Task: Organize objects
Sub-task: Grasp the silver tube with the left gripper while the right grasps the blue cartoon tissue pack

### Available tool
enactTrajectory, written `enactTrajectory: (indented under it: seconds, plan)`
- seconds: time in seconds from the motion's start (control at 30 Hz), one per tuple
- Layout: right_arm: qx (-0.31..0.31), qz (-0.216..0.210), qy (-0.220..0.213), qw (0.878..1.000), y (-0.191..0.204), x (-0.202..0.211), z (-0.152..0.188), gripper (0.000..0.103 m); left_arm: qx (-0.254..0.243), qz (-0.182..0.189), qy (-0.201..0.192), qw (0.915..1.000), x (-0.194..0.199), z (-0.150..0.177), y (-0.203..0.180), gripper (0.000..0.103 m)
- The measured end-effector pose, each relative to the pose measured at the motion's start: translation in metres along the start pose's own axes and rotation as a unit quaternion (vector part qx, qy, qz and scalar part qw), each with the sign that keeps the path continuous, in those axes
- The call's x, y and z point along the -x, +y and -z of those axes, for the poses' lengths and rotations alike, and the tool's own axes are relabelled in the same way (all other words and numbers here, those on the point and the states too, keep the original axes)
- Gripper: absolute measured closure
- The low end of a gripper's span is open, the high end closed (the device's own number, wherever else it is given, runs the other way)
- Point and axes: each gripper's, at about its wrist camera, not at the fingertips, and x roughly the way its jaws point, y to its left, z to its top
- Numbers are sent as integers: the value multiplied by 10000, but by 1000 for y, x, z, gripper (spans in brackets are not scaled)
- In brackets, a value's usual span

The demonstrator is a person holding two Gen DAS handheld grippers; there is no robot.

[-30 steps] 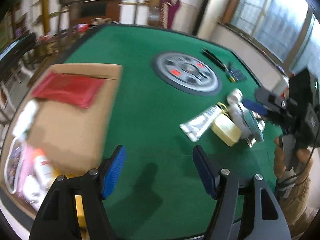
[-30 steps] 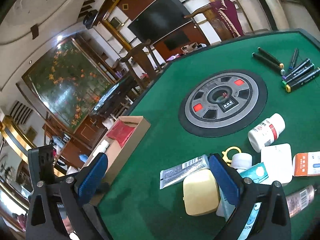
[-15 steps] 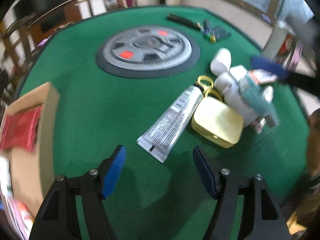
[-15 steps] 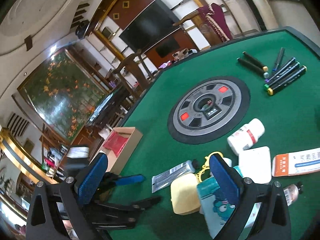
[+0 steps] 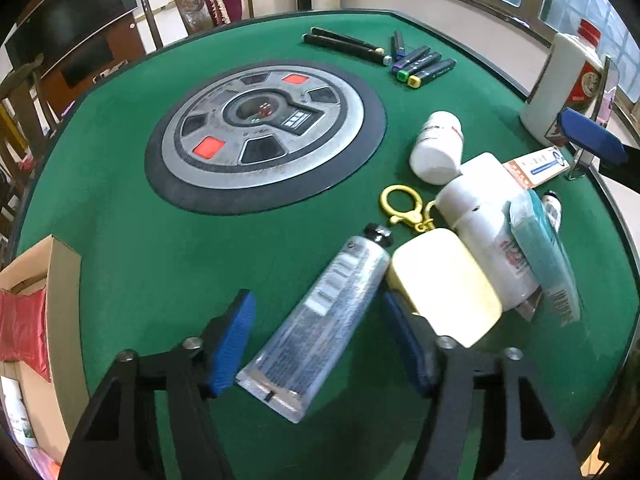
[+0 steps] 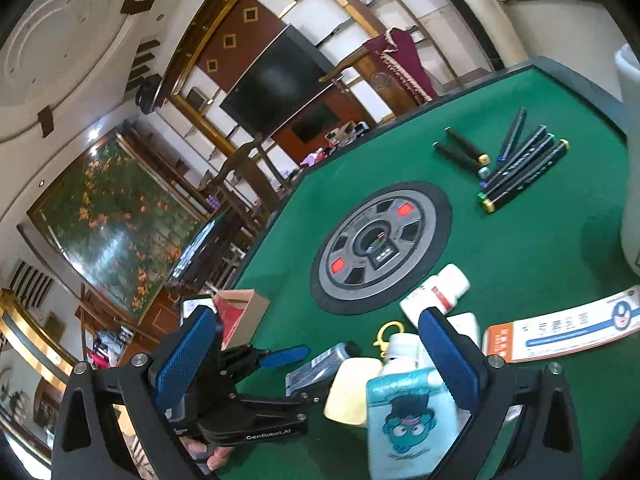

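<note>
A clear tube with a black cap (image 5: 320, 316) lies on the green table (image 5: 120, 208). My left gripper (image 5: 318, 340) straddles it from above, jaws closing, with a gap still showing beside the right pad (image 5: 404, 344). Against the tube rests a yellow case (image 5: 444, 288) with a gold clasp (image 5: 400, 204), then a white bottle (image 5: 488, 248) and a teal packet (image 5: 544, 256). My right gripper (image 6: 318, 354) stands wide open over this pile, nothing pressed between its pads. The teal packet (image 6: 404, 416) lies by its right finger.
A cardboard box (image 5: 36, 320) with a red pouch sits at the left edge. A round grey disc (image 5: 264, 132) fills the table's middle. Several markers (image 5: 400, 60) lie at the back. A pill bottle (image 5: 438, 148), an orange-white carton (image 5: 536, 164) and a tall white bottle (image 5: 560, 84) stand right.
My left gripper has swung from the cardboard box over to the tube, dropped lower, and its jaws have narrowed. The right gripper has shifted and rolled, so the pile sits lower in its view.
</note>
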Motion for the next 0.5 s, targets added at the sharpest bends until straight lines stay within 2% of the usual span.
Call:
enactTrajectory:
  seconds: [0.1, 0.2, 0.43, 0.5]
  plan:
    - [-45, 74, 6, 10000, -5, 2, -1, 0, -18, -40, -72, 10000, 3, 3, -7, 61]
    - [-9, 168, 47, 9998, -7, 1, -1, 0, 177, -131, -118, 9997, 7, 8, -5, 70]
    - [307, 745, 71, 9967, -11, 4, 11, 0, 845, -395, -38, 9956, 23, 34, 28, 72]
    - [311, 736, 145, 9967, -12, 7, 18, 0, 945, -414, -42, 9947, 31, 46, 35, 72]
